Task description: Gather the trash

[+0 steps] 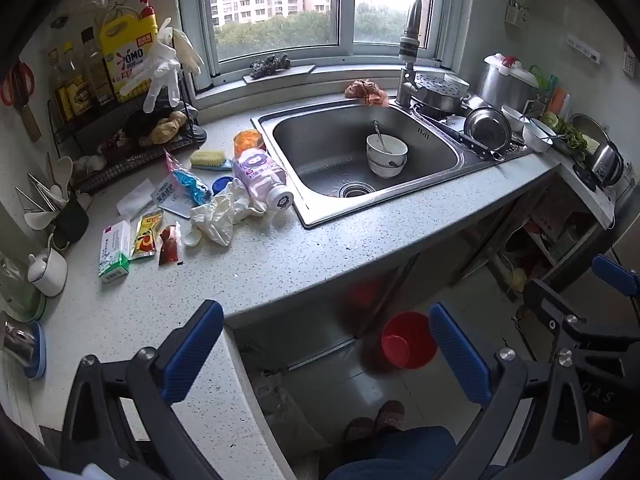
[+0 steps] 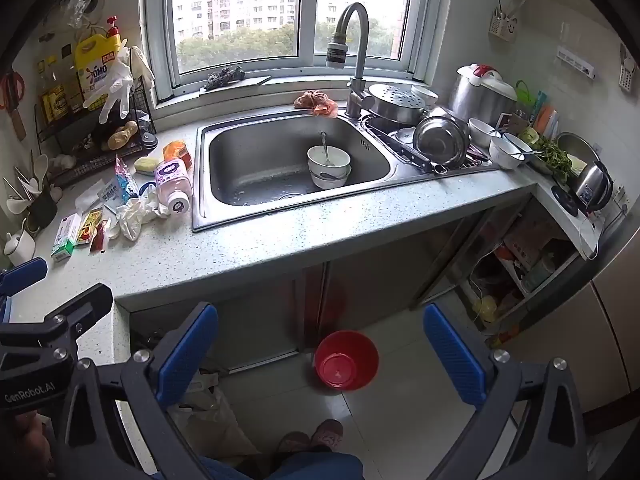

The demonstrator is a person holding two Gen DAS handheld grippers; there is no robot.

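Trash lies on the speckled counter (image 1: 320, 256) left of the sink: a tipped pink bottle (image 1: 262, 178) (image 2: 173, 184), crumpled white gloves (image 1: 218, 216) (image 2: 136, 214), a green-white carton (image 1: 115, 251) (image 2: 66, 238), sauce sachets (image 1: 147, 236) (image 2: 90, 229), a blue wrapper (image 1: 188, 182) and an orange packet (image 1: 248, 140) (image 2: 178, 151). A red bucket (image 1: 406, 344) (image 2: 346, 360) stands on the floor below. My left gripper (image 1: 326, 354) and right gripper (image 2: 322, 358) both hang open and empty in front of the counter edge, well short of the trash.
The steel sink (image 1: 320, 216) (image 2: 200, 212) holds stacked bowls (image 1: 386, 156) with a spoon. Dishes fill the drainer (image 2: 440, 142) at right. A wire rack (image 1: 116, 120) with bottles and a utensil pot (image 1: 66, 216) stand at left. A person's feet (image 2: 312, 438) are on the floor.
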